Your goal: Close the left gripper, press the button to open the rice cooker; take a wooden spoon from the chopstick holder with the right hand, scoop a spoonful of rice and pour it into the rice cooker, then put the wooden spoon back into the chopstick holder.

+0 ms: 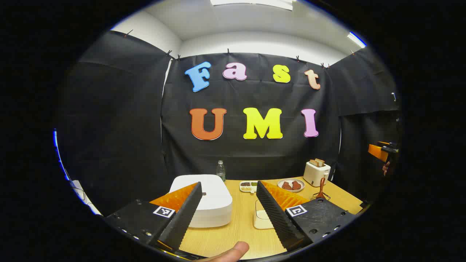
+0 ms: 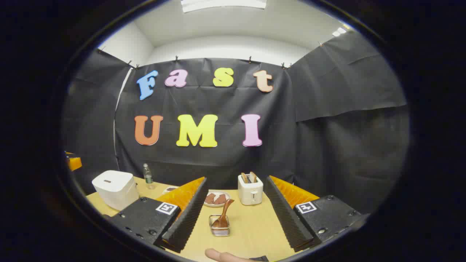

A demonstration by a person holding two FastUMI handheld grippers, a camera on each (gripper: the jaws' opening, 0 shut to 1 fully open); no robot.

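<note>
Both views look level across the counter [image 1: 236,233] toward the back wall; both share the cooker [image 1: 209,198] and toaster [image 2: 250,189].

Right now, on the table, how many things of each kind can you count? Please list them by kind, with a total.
Appliances: 2, the rice cooker and the toaster
Bottles: 1, the water bottle
Food dishes: 3, the plate, the divided tray, the container
Holders: 1, the chopstick holder
Spoons: 1, the wooden spoon
Total: 8
</note>
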